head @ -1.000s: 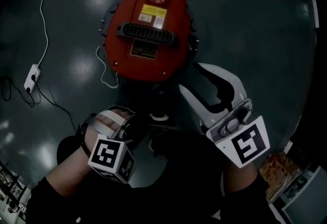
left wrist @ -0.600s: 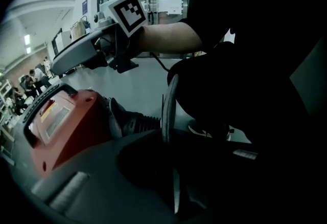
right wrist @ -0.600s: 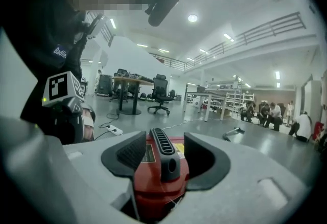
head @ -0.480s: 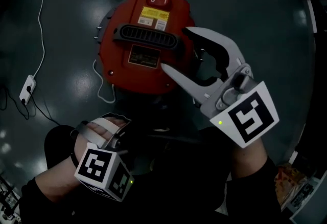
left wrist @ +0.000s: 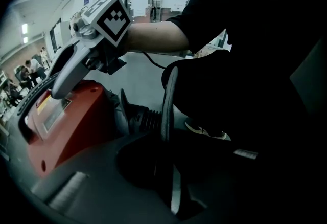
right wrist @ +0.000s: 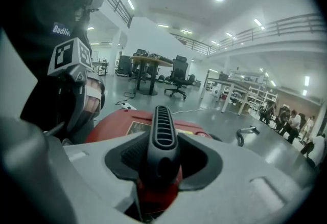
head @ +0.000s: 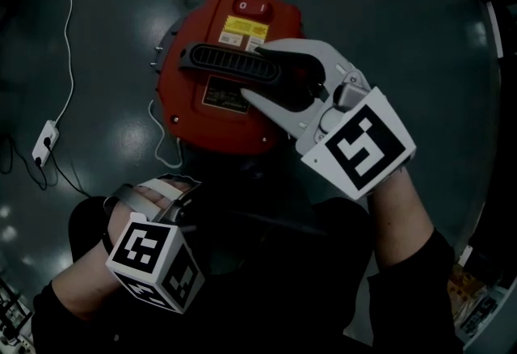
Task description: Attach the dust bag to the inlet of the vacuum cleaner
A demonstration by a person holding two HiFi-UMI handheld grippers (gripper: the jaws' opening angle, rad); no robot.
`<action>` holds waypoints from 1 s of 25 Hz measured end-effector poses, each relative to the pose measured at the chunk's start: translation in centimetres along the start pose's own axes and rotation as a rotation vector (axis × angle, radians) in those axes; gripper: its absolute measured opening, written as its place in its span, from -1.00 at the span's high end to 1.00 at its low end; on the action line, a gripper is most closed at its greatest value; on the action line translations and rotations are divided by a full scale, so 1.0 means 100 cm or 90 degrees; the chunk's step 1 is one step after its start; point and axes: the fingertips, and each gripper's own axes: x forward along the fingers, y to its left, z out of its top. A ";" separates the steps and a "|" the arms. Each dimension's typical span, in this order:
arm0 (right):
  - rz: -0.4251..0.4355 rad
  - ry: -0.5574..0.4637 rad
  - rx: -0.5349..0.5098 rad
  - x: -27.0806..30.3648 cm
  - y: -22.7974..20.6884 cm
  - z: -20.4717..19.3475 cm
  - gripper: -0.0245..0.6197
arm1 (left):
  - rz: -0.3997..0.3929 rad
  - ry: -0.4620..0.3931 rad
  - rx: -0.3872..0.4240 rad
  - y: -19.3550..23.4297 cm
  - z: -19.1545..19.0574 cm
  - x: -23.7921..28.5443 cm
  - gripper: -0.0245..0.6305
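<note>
One red vacuum cleaner (head: pixel 218 102) stands on the floor (head: pixel 388 21), with one black handle (head: pixel 230 60) across its top. One white power strip (head: pixel 44 142) lies well apart. Two grippers. Right gripper (head: pixel 254 69): jaws wide apart, just been closing, straddling the handle's end, not clamped. Left gripper (left wrist: pixel 167 177): by the person's lap, jaws nearly together on one thin dark sheet edge (left wrist: pixel 168 100); cannot tell if it is the dust bag.

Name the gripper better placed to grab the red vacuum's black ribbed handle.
Right. The right gripper, jaws just closing, straddles the black ribbed handle of the red vacuum cleaner; the left gripper sits low, shut on a thin dark sheet.
</note>
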 end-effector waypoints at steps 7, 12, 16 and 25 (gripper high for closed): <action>-0.002 -0.023 -0.009 0.001 -0.003 0.001 0.45 | 0.004 0.029 0.012 0.003 0.006 0.012 0.77; -0.014 -0.022 -0.014 0.001 -0.002 0.000 0.46 | -0.017 -0.004 -0.083 0.006 -0.004 0.010 0.79; -0.020 -0.027 -0.016 0.002 -0.003 0.001 0.46 | -0.029 -0.021 -0.127 0.014 -0.007 0.008 0.76; -0.034 -0.034 -0.017 0.002 -0.004 0.002 0.46 | -0.003 0.011 -0.111 0.018 0.000 0.013 0.70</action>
